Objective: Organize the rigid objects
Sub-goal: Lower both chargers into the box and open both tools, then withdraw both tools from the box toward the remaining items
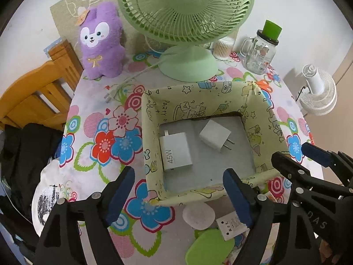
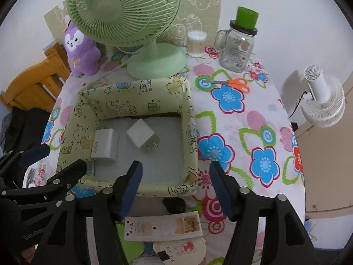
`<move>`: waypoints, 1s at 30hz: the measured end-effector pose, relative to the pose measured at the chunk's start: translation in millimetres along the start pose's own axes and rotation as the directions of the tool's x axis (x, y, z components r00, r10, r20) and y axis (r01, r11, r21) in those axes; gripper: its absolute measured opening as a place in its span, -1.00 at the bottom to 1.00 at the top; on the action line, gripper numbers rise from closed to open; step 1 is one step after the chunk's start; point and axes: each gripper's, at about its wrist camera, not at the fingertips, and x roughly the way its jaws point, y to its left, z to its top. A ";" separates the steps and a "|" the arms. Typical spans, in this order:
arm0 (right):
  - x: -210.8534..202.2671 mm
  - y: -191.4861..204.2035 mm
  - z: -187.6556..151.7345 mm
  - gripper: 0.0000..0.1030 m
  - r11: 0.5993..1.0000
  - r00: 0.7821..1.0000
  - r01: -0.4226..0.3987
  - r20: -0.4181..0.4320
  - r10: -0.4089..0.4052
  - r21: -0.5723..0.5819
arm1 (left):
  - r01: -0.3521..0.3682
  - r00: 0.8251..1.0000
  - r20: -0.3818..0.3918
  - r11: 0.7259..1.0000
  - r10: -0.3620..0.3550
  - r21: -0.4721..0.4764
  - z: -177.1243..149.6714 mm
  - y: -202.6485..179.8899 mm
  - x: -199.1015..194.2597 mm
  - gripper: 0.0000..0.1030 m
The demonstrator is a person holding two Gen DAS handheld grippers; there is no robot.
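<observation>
Stowed in pale-yellow cartoon-print fabric bin (image 1: 154, 119): flat white 45W charger (image 1: 176, 152), small white cube plug adapter (image 1: 215, 137); left claw (image 1: 179, 196), right claw (image 2: 175, 187) both parted, empty; orange-handled scissors (image 2: 233, 82), pale stone (image 1: 198, 216) outstanding on bench.

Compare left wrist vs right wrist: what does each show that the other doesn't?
Left wrist only: a pale stone and a printed white cloth at the table's near-left edge.
Right wrist only: the orange scissors fully in view, and a dark stone.
Both: the box holding two chargers, the green fan, the plush, the jar.
</observation>
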 end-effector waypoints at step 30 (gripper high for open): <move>-71.4 -13.4 -42.6 0.64 1.000 0.995 0.031 0.094 -0.031 0.003 | 0.033 0.998 0.053 0.999 -0.035 0.030 -41.2 -16.5 -61.3 0.89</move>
